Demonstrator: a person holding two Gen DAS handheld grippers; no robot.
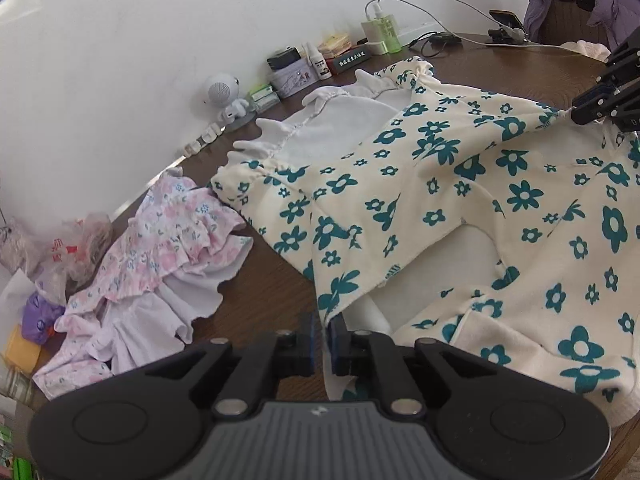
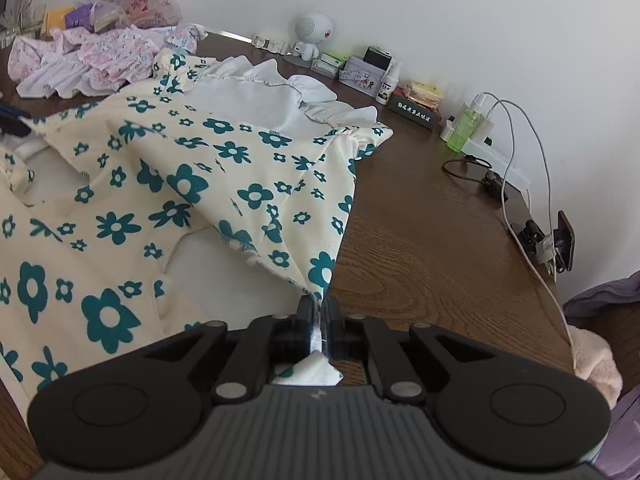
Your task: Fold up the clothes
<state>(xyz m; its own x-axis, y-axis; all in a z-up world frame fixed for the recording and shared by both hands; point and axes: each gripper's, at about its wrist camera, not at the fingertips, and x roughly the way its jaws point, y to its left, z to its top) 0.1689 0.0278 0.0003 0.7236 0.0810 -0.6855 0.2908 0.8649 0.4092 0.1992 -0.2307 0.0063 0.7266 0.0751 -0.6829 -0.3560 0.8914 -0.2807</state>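
Observation:
A cream garment with teal flowers [image 1: 460, 184] and a white frilled collar [image 1: 332, 116] lies across the brown wooden table [image 1: 260, 292]. In the left wrist view my left gripper [image 1: 324, 338] is shut on the garment's near edge, and cloth hangs down behind its fingers. My right gripper [image 2: 319, 314] is shut on a corner of the same garment [image 2: 192, 184], pulling it taut above the table [image 2: 420, 232]. That right gripper [image 1: 588, 110] also shows at the right edge of the left wrist view, pinching the raised cloth. The left gripper's tip [image 2: 12, 120] peeks in at the far left of the right wrist view.
A crumpled pink floral garment [image 1: 160, 248] lies to the left. Along the wall stand a white speaker figure [image 1: 224, 96], small boxes and bottles [image 1: 304, 68], a green bottle [image 2: 464, 128], a power strip with cables [image 2: 504, 160] and a clipped phone [image 2: 560, 244]. Plastic bags [image 1: 76, 248] sit far left.

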